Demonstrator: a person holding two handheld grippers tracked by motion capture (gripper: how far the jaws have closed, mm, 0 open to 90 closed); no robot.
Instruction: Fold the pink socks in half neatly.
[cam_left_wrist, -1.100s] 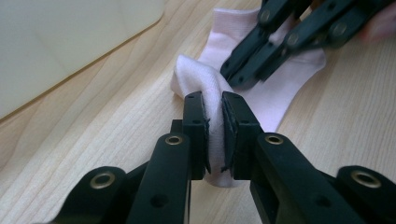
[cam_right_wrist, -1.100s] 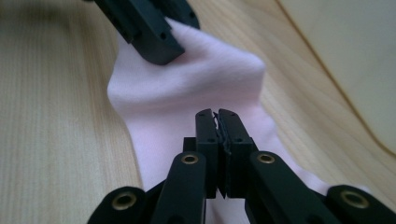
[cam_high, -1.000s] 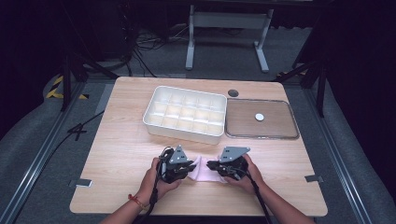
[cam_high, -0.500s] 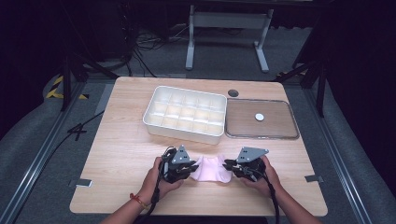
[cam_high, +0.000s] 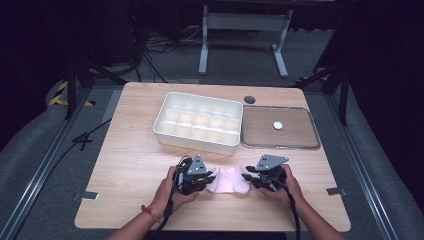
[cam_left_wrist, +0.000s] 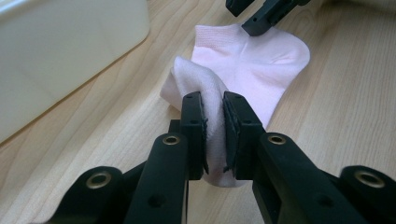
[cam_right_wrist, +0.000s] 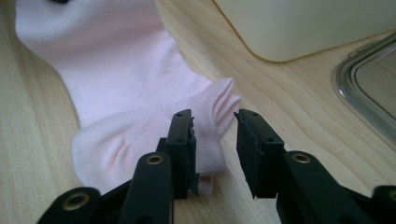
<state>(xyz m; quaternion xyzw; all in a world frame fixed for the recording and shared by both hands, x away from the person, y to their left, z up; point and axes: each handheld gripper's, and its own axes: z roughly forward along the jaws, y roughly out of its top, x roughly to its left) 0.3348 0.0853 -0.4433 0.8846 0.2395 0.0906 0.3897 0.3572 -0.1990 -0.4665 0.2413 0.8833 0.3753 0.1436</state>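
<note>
A pale pink sock lies flat on the wooden table near its front edge, between my two grippers. My left gripper is shut on the sock's left end; in the left gripper view the fabric bunches up between the pads of that gripper. My right gripper sits at the sock's right end. Its jaws have just been opening, and in the right gripper view they stand apart around a raised fold of the sock without pressing on it.
A white tray with several compartments stands behind the sock. To its right lies a clear lid with a small white disc on it. A dark round hole marks the table's back.
My right gripper has moved to the right, spreading the sock out flat, and its jaws have opened off the fabric. The left gripper has stayed put, still gripping.
</note>
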